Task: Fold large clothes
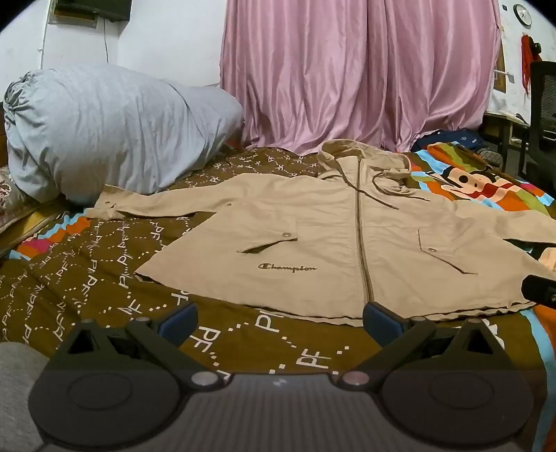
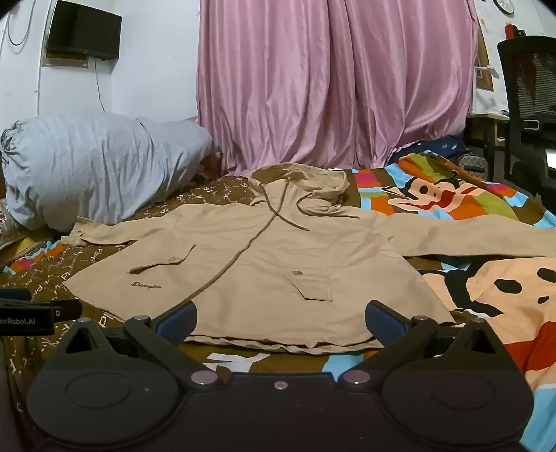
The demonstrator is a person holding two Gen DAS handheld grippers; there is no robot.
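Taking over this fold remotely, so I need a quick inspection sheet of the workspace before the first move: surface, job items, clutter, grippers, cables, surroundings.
Surface: bed with brown lettered and bright cartoon-print bedspread.
Job's things: beige hooded zip jacket with snap pockets, front up, zipped, both sleeves spread sideways, hood toward the curtain, drawcords loose on the chest.
Clutter: large grey fabric bundle beside the jacket's sleeve cuff; dark blue bag at the far bed edge.
Grippers: left hand-held gripper open, empty, short of the hem; right hand-held gripper open, empty, over the hem.
Cables: thin wire hanging below the wall-mounted black screen.
Surroundings: pink satin curtain, black mesh office chair, wall clock.
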